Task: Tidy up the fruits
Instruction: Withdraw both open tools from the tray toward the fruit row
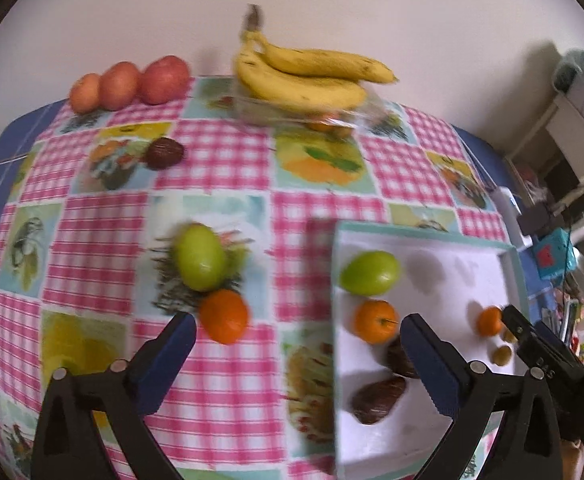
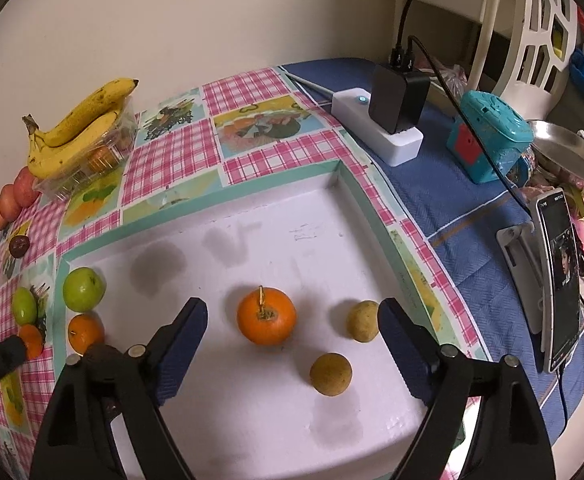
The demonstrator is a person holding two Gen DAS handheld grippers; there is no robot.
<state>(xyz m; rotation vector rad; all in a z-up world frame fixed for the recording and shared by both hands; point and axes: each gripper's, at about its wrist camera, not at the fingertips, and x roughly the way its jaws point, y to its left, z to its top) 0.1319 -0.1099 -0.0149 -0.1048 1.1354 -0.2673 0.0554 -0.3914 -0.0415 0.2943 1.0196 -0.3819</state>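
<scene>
You're partway through. The white tray (image 2: pixel 251 432) already holds a green fruit (image 2: pixel 83 289) and a small orange (image 2: pixel 85 333) at its nine o'clock edge, a stemmed orange (image 2: pixel 266 316) near the middle, and two dull yellow-brown round fruits (image 2: pixel 363 321) at about four o'clock. In the left wrist view two dark brown wrinkled fruits (image 1: pixel 379 399) also lie in it.

Still out on the checked tablecloth (image 1: pixel 219 152): a green oval fruit (image 1: pixel 199 257) touching an orange one (image 1: pixel 223 316), a dark wrinkled fruit (image 1: pixel 165 153) towards eleven o'clock, three red apples (image 1: pixel 127 84) in a row along the far edge, and bananas (image 1: pixel 304 76) lying on a clear plastic box at twelve.

Your left gripper (image 1: pixel 298 330) is released, nothing between its blue pads — it straddles the tray's near wall. Your right gripper (image 2: pixel 292 316) is spread wide too, with the stemmed orange between the jaws but untouched.

The tray looks matte and rigid, with a low teal rim; the citrus is glossy and round, likely to roll.
</scene>
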